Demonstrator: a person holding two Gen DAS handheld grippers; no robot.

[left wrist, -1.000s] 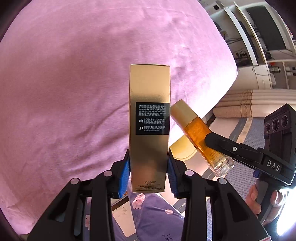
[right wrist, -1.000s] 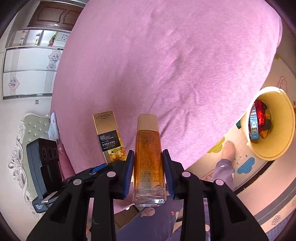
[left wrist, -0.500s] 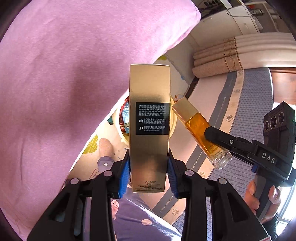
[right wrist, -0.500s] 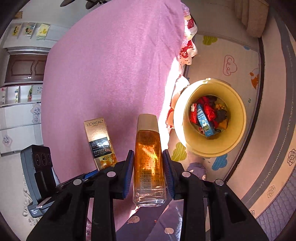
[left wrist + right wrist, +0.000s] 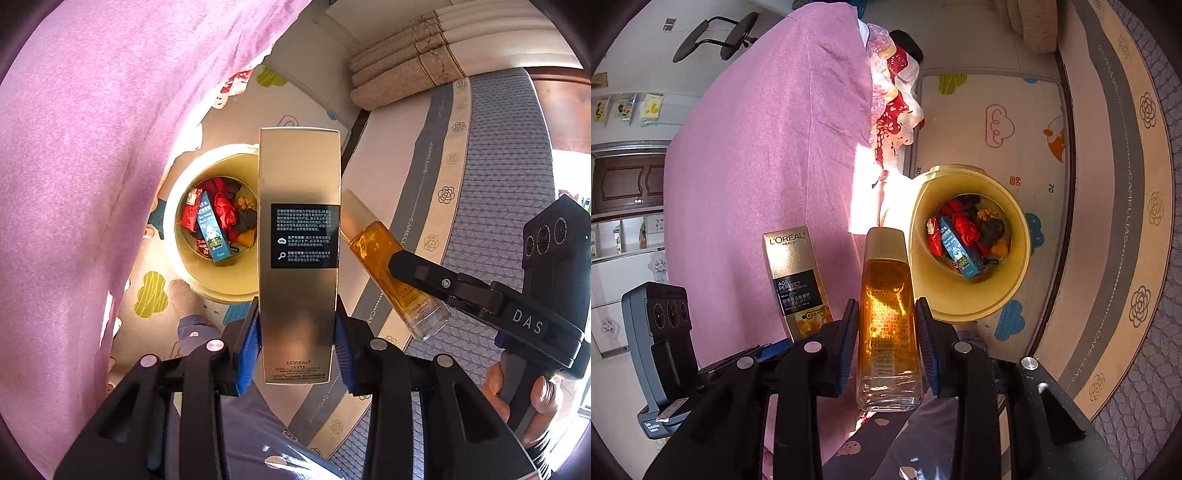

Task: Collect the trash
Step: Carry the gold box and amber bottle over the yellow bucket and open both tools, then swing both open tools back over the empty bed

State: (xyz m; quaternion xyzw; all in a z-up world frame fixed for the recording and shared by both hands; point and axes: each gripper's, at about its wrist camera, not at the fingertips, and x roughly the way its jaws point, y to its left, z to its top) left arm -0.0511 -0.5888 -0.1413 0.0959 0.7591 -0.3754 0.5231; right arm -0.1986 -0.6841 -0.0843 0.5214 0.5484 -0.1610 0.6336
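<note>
My left tongs (image 5: 298, 349) are clamped on one gold box (image 5: 299, 258). My right tongs (image 5: 888, 345) are clamped on one bottle (image 5: 886, 325) of orange stuff with a gold cap. That makes two things to throw away, one in each hand.

One round yellow bin (image 5: 969, 299) stands on the floor mat (image 5: 993, 122), just beside the edge of the pink bed (image 5: 768, 155). It already has red wrappers and one blue box (image 5: 958, 245) inside. Its top is wide open.

From my left side, the gold box hides part of the bin's rim. A foot (image 5: 183, 297) rests near the bin. Rolled mats (image 5: 410, 66) lie far off by the wall. The rug (image 5: 1137, 221) past the bin is bare.
</note>
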